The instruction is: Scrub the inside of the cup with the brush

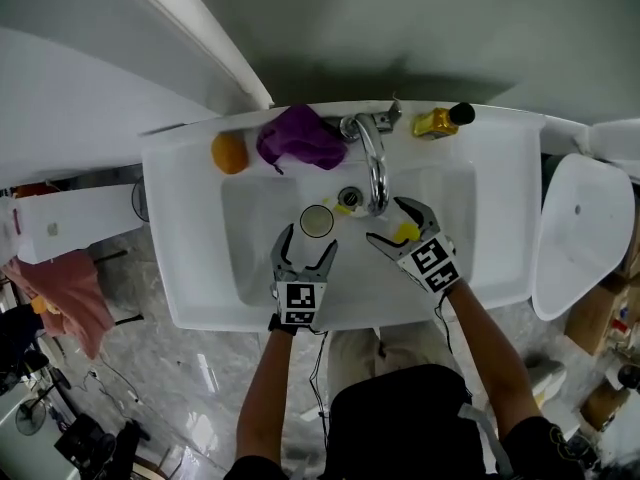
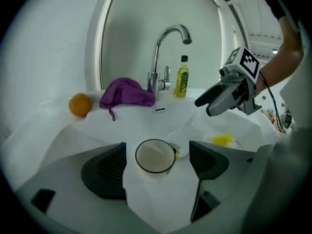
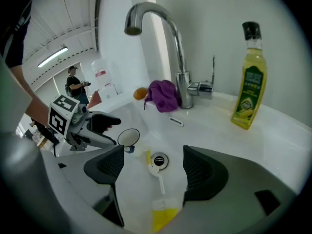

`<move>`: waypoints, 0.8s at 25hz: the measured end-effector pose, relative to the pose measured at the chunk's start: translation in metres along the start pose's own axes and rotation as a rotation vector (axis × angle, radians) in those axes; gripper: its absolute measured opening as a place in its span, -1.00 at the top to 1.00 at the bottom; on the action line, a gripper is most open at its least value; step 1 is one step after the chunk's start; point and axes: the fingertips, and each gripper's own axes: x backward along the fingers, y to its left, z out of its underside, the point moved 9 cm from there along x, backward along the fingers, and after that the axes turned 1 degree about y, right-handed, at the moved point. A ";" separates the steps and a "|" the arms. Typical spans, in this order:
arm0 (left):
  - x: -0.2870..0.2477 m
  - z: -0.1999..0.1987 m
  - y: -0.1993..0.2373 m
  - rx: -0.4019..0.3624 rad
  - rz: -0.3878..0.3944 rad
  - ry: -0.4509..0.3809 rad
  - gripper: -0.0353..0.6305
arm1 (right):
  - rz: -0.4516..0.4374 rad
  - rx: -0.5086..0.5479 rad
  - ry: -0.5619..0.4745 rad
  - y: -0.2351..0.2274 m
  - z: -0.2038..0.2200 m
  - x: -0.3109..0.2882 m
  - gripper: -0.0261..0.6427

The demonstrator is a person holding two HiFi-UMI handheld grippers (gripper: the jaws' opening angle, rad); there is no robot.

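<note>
The brush (image 3: 157, 179) is lying flat on the bottom of the white sink (image 1: 185, 238). Its long axis is running from the near right towards the drain (image 1: 350, 197). Its yellow head is pointing back at the near right, and its thin white handle is reaching out to the drain's edge. The cup (image 1: 317, 221) is standing upright in the basin, just left of the drain. Its dark-rimmed mouth is facing up and showing a pale inside.

Both forearms are reaching forward from the near edge over the basin, with both claws tilting downward. The left gripper (image 1: 308, 240) is hovering on the near side of the cup. Its jaws are standing wide apart, one on each side of the cup, and touching nothing. The right gripper (image 1: 385, 218) is angling in from the right towards the drain. Its jaws are also released and wide. The brush's yellow head is lying on the sink floor between them, and the pads are not pressing on it.

On the far ledge an orange (image 1: 229, 152) is sitting at the left, with a crumpled purple cloth (image 1: 298, 136) beside it. The chrome faucet (image 1: 372, 158) is arching over the basin. A yellow bottle with a black cap (image 3: 248, 82) is standing to the right of it.
</note>
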 end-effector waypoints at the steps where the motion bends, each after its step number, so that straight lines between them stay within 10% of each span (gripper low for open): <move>1: -0.009 0.006 0.001 0.008 0.005 0.010 -0.35 | -0.019 0.011 0.014 -0.001 0.001 -0.010 -0.25; 20: -0.079 0.042 0.005 0.087 -0.007 0.020 -0.35 | -0.153 0.335 0.333 0.000 0.037 -0.140 -0.06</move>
